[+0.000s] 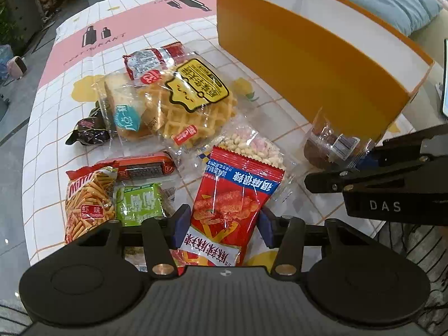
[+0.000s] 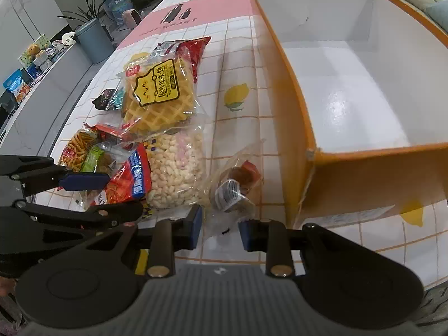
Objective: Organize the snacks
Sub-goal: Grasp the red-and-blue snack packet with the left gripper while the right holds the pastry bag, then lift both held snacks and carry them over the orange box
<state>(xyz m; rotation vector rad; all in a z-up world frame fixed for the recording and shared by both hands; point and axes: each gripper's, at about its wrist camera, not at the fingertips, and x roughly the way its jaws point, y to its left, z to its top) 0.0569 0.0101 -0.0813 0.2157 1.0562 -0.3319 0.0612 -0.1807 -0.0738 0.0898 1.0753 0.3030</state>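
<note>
The table (image 1: 50, 145) had a white cloth with a grid on it, and its left edge dropped off to a grey floor. A big orange box (image 2: 294, 117) stood on the far right part of the table. It was open on top and its white inside was bare. Between the box and the pile of snacks ran a strip of bare cloth with a lemon picture, so there was room to move there.

The snacks lay close together. A waffle pack (image 1: 193, 103) sat on top of a bread pack, with a puffed rice bag (image 2: 176, 168) in front of it. A bag of orange sticks (image 1: 86, 204) and a small green pack (image 1: 138, 204) lay near the front left.

The left gripper (image 1: 222, 224) pointed steeply down. A red snack bag (image 1: 232, 204) lay between its blue pads, and the pads touched both sides of the bag, so it was holding it.

The right gripper (image 2: 219, 231) also pointed steeply down, just beside the corner of the box. A clear bag with brown cake (image 2: 235, 187) lay in front of it. The thin end of that bag sat between the pads, but the pads stood apart from it and did not squeeze.
</note>
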